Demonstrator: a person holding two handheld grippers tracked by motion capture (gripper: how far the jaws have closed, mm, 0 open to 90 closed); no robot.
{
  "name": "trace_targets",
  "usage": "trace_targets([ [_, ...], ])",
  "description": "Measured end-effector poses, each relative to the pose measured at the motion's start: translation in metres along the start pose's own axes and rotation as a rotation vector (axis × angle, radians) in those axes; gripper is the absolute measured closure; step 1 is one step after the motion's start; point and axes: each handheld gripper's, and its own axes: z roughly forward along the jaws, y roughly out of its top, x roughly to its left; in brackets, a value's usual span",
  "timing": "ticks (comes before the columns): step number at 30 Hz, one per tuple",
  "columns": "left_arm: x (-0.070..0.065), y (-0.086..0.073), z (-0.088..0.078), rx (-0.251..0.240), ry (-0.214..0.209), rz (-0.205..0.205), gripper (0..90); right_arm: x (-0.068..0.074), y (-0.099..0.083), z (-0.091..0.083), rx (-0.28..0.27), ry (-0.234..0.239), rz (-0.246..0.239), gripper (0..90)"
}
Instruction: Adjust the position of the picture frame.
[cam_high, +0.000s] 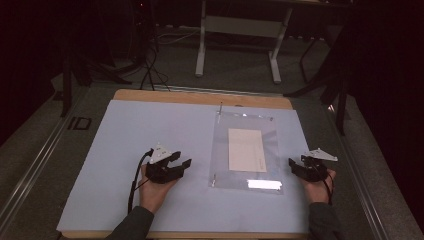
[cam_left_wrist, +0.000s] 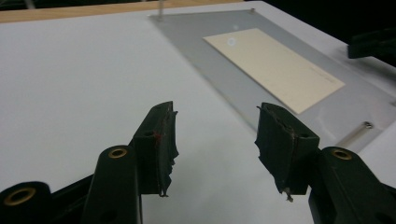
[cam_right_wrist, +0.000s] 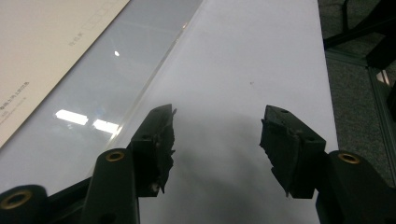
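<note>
Likely slippery, thin, floppy: clear plastic sleeve (cam_high: 246, 150) with cream card (cam_high: 247, 149) inside, flat on table sheet (cam_high: 140, 135), right of centre. Left gripper (cam_high: 181, 161) released, near its left edge; right gripper (cam_high: 296, 166) released, beside right edge. Best pinch near corner or edge; flat middle offers no purchase.

Count of things on and around the table

Two grippers, the left gripper (cam_high: 176, 163) and the right gripper (cam_high: 300, 167), each with two black jaws standing apart and nothing between them; one clear plastic sheet (cam_high: 222, 150); one cream paper card (cam_high: 247, 149) lying on it; what seem to be two small metal pins (cam_high: 220, 107) at the sheet's left corners, too small to be sure; one pale blue mat (cam_high: 140, 135); one wooden table (cam_high: 200, 97).
</note>
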Motion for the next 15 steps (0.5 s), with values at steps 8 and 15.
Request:
trace_targets([
  [8, -0.029, 0.001, 0.012, 0.055, -0.095, 0.076, 50.1, -0.001, 0.0, -0.002, -0.007, 0.001, -0.001, 42.8],
  [15, -0.044, -0.003, 0.02, 0.092, -0.169, 0.115, 54.9, -0.001, 0.0, -0.002, -0.011, 0.005, -0.001, 42.1],
])
